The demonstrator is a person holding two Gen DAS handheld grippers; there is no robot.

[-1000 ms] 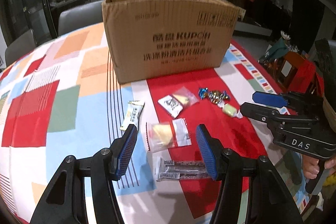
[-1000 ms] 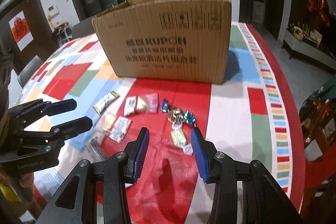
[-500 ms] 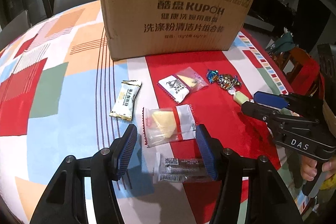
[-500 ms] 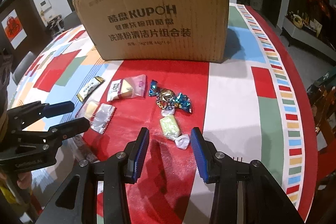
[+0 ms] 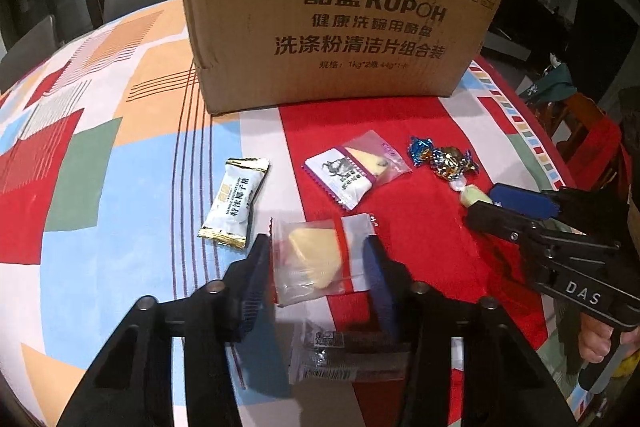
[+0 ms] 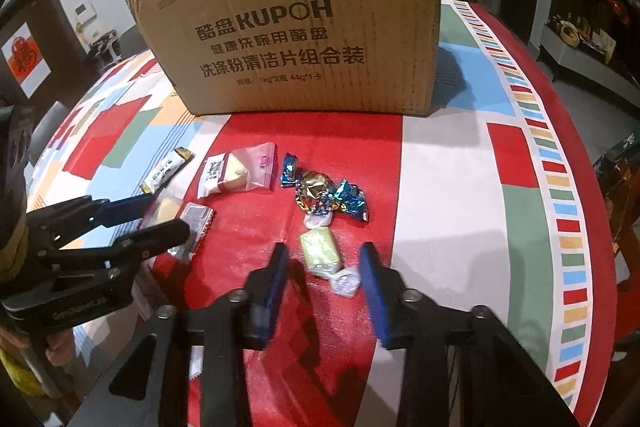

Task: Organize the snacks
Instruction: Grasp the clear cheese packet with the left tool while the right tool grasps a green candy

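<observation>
1. Left claw [image 5: 316,255]: jaws apart and closing, astride the clear packet [image 5: 320,259] with the pale yellow wedge inside; pads close to the packet's edges, no squeeze visible yet.
2. Right claw [image 6: 324,267]: jaws apart and closing, with the pale green sweet [image 6: 320,254] lying flat on the red cloth between them, nearer the far end of the pads; not yet pinched.
3. Clear packet: likely very light, with thin slippery film around a firmer wedge. Best taken across the wedge itself, not by the loose film border, which would probably crumple and slide.
4. Green sweet: likely light, small and fairly firm, with soft twisted wrapper ends. Best gripped across the body, since a hold on a twisted tail could slip.
5. Elsewhere on the patterned tablecloth [image 6: 452,195]: a white bar wrapper [image 5: 234,201] just left of the left claw, a pink-edged packet [image 5: 356,167] farther off, a cluster of blue and gold foil sweets [image 6: 324,193] just beyond the green one, and a dark wrapper [image 5: 344,351] under the left claw.
6. Cardboard box [image 6: 300,27]: upright at the far side, well apart from both claws; probably the place for the snacks.
</observation>
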